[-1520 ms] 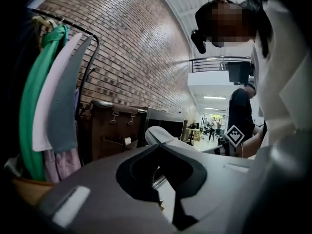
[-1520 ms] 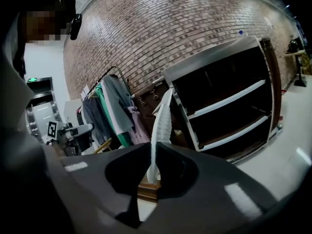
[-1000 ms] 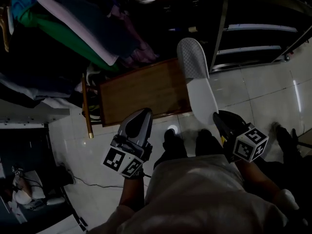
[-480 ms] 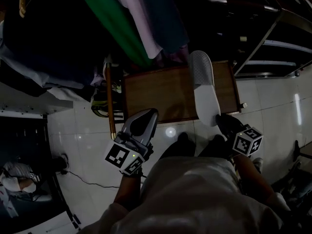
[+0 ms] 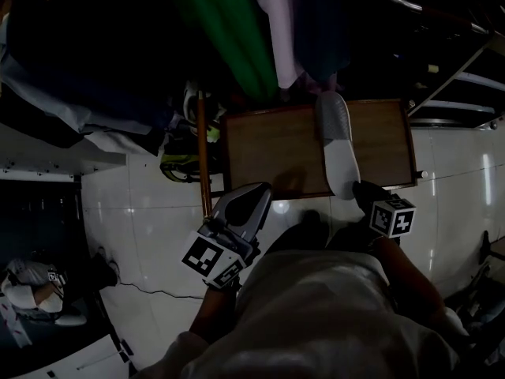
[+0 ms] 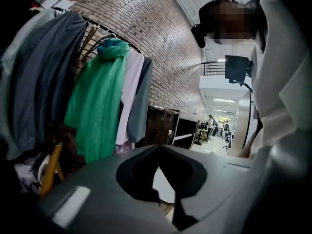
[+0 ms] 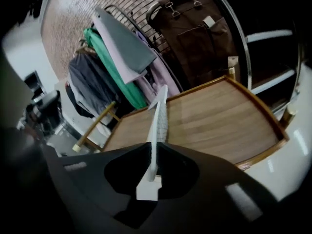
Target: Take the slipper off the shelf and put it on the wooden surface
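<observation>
While the right gripper (image 5: 364, 193) (image 7: 155, 147) has its fingers closed tight on the heel end of the slipper (image 5: 338, 144) (image 7: 158, 116), the slipper reaches from the front rim out over the right half of the wooden surface (image 5: 268, 152) (image 7: 219, 121). Its toe points toward the hanging clothes (image 5: 237, 30). It is turned on edge, and I cannot tell whether it touches the wood. A raised rim runs round the surface, and the left half lies bare. The left gripper (image 5: 256, 196) (image 6: 158, 147) hovers over the tiled floor (image 5: 150, 212) just off the front edge near the left corner, its fingers together with nothing between them. Shelf rails (image 5: 465, 85) stand at the right, and a yellow stick (image 5: 203, 156) stands beside the left edge. Each gripper's cube bears black-and-white square markers.
</observation>
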The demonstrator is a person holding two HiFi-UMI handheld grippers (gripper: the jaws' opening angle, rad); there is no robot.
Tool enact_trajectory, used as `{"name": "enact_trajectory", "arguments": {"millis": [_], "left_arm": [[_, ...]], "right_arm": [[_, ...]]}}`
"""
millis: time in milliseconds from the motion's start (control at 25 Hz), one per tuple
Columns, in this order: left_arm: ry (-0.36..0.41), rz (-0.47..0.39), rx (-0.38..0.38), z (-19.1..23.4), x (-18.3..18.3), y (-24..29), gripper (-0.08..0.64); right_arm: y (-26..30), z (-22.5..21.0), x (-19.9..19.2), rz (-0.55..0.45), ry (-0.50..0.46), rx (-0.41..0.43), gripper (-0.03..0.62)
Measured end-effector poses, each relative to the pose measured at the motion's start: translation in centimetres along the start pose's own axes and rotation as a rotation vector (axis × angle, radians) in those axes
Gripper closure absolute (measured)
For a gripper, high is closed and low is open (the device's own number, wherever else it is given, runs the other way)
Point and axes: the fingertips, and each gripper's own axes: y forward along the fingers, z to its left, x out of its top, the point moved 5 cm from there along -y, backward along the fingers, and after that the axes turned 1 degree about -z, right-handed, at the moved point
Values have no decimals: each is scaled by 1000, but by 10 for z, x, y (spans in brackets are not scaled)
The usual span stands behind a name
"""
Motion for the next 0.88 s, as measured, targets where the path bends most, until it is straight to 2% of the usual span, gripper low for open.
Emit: {"name": "enact_trajectory", "arguments": {"millis": [200, 360, 480, 560, 640, 720, 880], "left_arm": [[-3, -6, 12, 8, 2, -1, 569], [7, -4, 5, 10, 0, 5, 569], [-12, -7, -4, 13, -2, 13, 569], [-53, -12, -8, 15, -4, 19, 569], [-69, -21, -23, 17, -3, 29, 569], [-62, -27, -33, 16, 2, 36, 569], [-107, -55, 0, 0, 8, 36, 569]], "right_arm": [[6, -16, -7, 16, -52, -93, 519], [3, -26, -11, 43, -75, -187, 386], [-19, -28, 2, -5, -112, -250, 331], [-50, -21, 18, -76, -155, -256, 325], [-83, -3, 46, -163, -234, -227, 327], [-110, 24, 72, -236, -318, -163, 328], [-156, 85, 105, -334, -403, 86, 309]]}}
